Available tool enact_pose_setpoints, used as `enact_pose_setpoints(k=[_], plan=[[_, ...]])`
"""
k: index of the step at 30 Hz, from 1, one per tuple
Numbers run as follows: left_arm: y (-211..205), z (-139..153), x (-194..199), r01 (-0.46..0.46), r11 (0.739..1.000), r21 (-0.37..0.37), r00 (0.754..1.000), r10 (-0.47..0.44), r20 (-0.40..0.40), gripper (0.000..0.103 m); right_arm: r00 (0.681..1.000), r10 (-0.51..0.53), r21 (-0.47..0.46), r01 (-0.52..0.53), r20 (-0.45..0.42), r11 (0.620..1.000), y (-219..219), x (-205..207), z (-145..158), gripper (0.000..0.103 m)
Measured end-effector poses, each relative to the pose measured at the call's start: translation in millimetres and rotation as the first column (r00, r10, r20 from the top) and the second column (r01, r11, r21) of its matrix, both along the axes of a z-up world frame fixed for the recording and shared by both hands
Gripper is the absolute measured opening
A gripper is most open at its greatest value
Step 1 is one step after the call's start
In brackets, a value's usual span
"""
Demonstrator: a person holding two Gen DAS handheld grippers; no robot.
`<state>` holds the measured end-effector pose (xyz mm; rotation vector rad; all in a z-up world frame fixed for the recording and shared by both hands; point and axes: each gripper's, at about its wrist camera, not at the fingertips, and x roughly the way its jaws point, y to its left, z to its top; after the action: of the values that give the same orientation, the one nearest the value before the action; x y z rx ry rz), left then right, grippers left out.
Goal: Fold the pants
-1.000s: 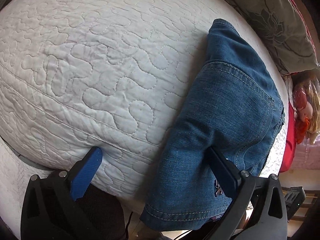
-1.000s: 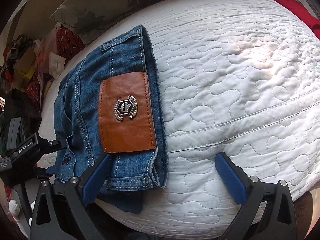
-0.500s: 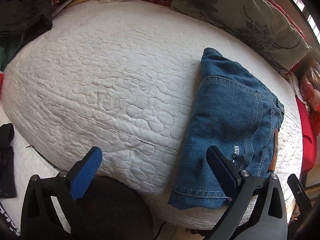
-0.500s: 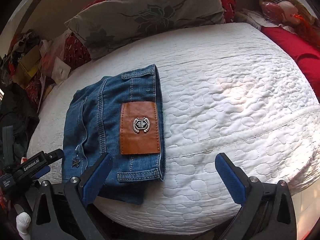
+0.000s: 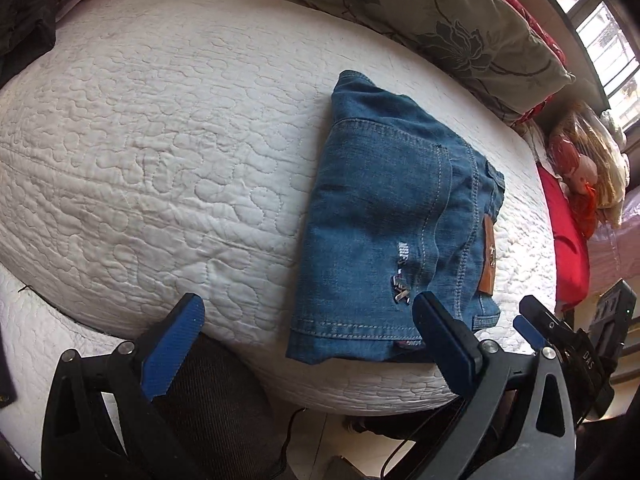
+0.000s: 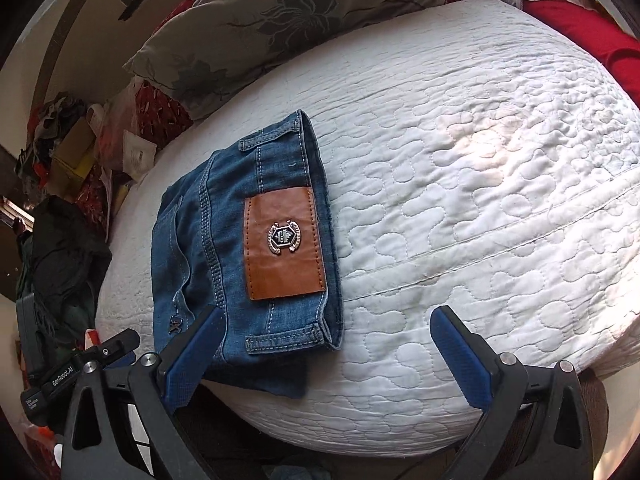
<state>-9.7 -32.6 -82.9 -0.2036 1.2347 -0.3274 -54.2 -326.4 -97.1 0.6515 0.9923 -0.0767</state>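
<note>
The pants point(image 5: 392, 236) lie folded into a compact denim block on the white quilted bed point(image 5: 160, 152), just ahead of both tongs and close to the bed's near edge, with the brown leather patch point(image 6: 284, 248) facing up. The left tongs point(image 5: 308, 340) are spread wide and hold nothing; the block sits ahead of their right-hand pad. The right tongs point(image 6: 328, 352) are likewise wide open and empty, the block ahead of their left-hand pad. The fold looks finished or nearly so, and the main hazard I see is the lower layer, which sticks out beneath the bundle toward the bed's edge in the right wrist view. A pad catching that loose hem could drag the stack off the rounded edge. The soft quilt gives little support, so a push on one corner might skew the layers. The flowered pillow point(image 6: 256, 36) lies well beyond the pants.
</note>
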Motion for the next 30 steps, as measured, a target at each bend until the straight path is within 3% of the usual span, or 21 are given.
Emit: enact_pose_setpoints(k=[5, 11, 16, 20, 22, 25, 27, 30], plan=[[-13.1, 11.8, 50.8, 0.054, 0.998, -0.038, 0.999, -0.054, -0.003, 0.103, 0.999, 0.049, 0.026, -0.049, -0.017, 0.998, -3.6, 38.0, -5.4, 0.103], [-29.0, -21.0, 88.9, 0.083, 0.994, -0.065, 0.991, -0.089, -0.103, 0.103, 0.993, 0.097, 0.072, -0.093, -0.064, 0.993, 7.0, 67.2, -33.2, 0.103], [-36.1, -45.0, 100.2, 0.073, 0.970, -0.232, 0.977, -0.116, -0.178, 0.103, 0.982, 0.187, 0.089, -0.189, 0.021, 0.978, 23.0, 75.1, -32.5, 0.103], [-37.8, -49.0, 108.1, 0.033, 0.955, -0.294, 0.981, -0.087, -0.173, 0.103, 0.973, 0.221, 0.125, -0.227, 0.061, 0.966, 26.0, 77.3, -36.8, 0.099], [-34.5, -49.5, 112.2, 0.000, 0.943, -0.333, 0.981, -0.065, -0.184, 0.097, 0.971, 0.229, 0.105, -0.235, 0.069, 0.966, 25.8, 77.5, -40.1, 0.098], [-30.7, -52.2, 116.5, -0.047, 0.939, -0.340, 0.975, -0.032, -0.221, 0.081, 0.977, 0.210, 0.040, -0.211, 0.024, 0.977, 33.1, 79.8, -34.0, 0.082], [-24.5, -51.9, 110.7, -0.078, 0.931, -0.358, 0.970, -0.011, -0.242, 0.061, 0.976, 0.215, 0.075, -0.216, 0.028, 0.974, 40.2, 78.3, -27.5, 0.057], [-19.4, -55.7, 109.5, -0.096, 0.924, -0.370, 0.967, -0.001, -0.254, 0.051, 0.970, 0.242, 0.072, -0.244, 0.036, 0.967, 40.9, 78.5, -30.9, 0.056]])
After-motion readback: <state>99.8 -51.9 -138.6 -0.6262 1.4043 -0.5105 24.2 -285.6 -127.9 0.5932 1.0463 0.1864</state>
